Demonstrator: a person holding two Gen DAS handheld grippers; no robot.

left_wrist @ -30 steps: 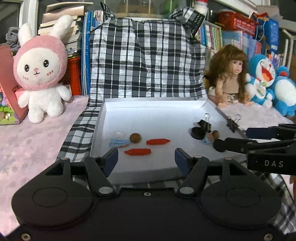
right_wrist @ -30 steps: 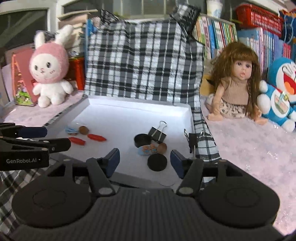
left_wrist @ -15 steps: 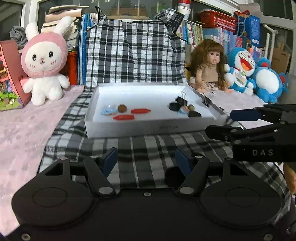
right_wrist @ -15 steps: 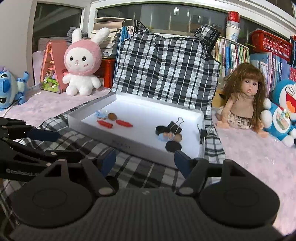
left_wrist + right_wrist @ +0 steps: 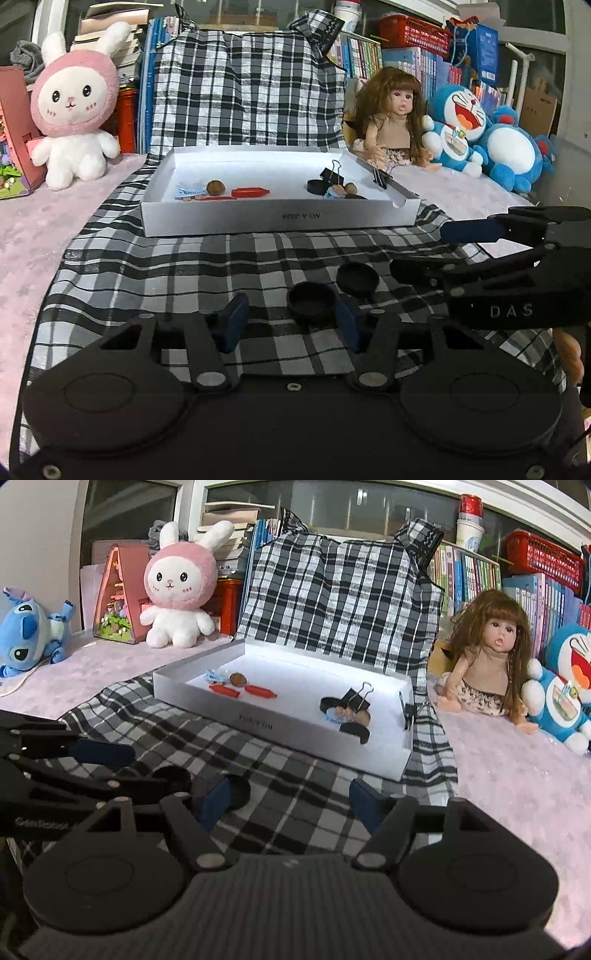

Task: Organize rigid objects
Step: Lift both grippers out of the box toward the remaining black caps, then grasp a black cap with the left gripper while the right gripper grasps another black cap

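Both the left gripper (image 5: 290, 319) and right gripper (image 5: 286, 803) are hovering with jaws apart over checkered cloth (image 5: 184, 266), near 2 black caps (image 5: 310, 301), short of the white tray (image 5: 280, 218) front wall.

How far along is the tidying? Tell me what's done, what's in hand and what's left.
Done: the white box holds a nut, red pieces and a binder clip, among other things. In hand: nothing; the left claw and right claw are both open and empty. Left: two black caps lie on the checked cloth outside the box, one just ahead of the left claw, likely the next pick.
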